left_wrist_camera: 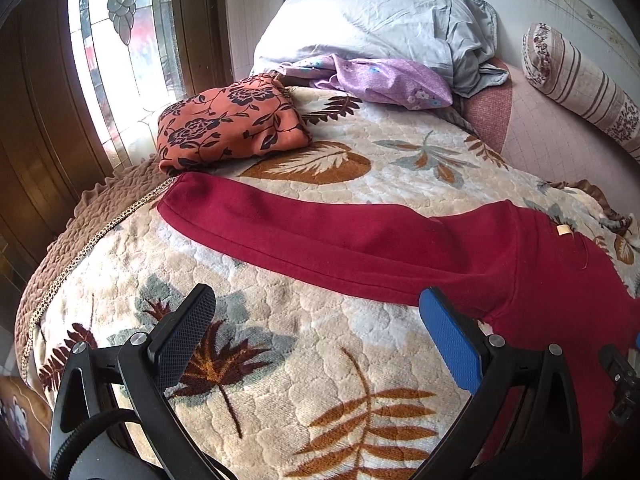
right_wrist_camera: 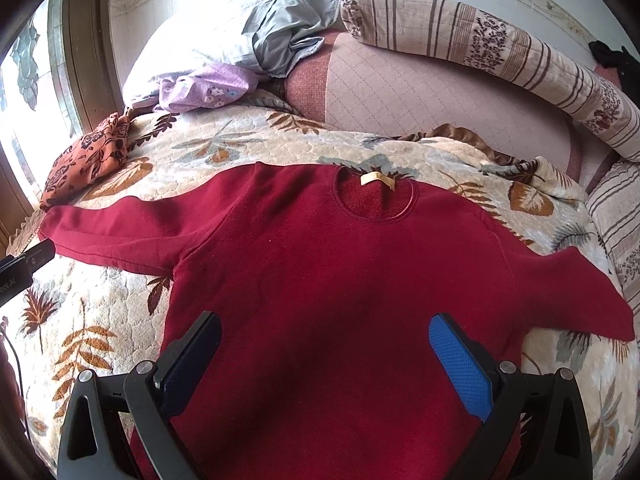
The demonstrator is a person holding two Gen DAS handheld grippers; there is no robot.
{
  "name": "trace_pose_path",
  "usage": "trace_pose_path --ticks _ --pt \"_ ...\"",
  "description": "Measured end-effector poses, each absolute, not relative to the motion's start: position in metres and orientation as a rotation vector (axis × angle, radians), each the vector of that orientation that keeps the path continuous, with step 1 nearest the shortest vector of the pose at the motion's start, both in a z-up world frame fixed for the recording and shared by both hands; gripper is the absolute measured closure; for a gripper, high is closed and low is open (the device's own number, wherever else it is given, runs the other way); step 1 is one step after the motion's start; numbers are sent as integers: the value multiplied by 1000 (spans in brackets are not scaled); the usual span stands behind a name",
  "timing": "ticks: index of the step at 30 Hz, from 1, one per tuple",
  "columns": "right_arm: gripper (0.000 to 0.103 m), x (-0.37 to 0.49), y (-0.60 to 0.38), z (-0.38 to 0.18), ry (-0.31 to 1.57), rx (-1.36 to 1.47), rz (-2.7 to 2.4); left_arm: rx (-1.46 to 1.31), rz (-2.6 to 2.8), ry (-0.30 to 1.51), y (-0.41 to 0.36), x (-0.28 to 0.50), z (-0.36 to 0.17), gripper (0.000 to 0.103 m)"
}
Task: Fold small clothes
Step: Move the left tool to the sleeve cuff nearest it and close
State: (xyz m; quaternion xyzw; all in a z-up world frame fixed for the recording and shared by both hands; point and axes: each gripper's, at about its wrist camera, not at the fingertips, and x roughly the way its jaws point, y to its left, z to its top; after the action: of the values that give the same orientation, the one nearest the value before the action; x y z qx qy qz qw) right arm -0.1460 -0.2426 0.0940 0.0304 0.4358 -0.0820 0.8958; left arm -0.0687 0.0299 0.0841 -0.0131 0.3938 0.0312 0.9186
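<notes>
A dark red long-sleeved sweater lies flat, front up, on a leaf-patterned blanket, both sleeves spread sideways and a tan neck label at the collar. In the left wrist view its left sleeve stretches across the bed. My left gripper hovers open just short of that sleeve, nothing between its fingers. My right gripper is open above the sweater's chest, holding nothing.
A folded orange floral cloth sits at the blanket's far left corner near the window. Grey bedding, a purple floral cloth and a striped bolster lie at the back by the wall. The blanket's ruffled edge drops off on the left.
</notes>
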Motion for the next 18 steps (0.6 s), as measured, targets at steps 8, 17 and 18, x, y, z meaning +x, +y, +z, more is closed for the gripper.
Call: trace_pose_path --ticks 8,17,18 --pt "0 -139 -236 89 908 61 -145 -149 166 846 89 -39 77 0" --pt "0 -134 -238 80 927 81 -123 -298 293 886 156 0 55 1" --pt "0 -134 -238 79 929 78 -122 -309 300 891 160 4 52 2"
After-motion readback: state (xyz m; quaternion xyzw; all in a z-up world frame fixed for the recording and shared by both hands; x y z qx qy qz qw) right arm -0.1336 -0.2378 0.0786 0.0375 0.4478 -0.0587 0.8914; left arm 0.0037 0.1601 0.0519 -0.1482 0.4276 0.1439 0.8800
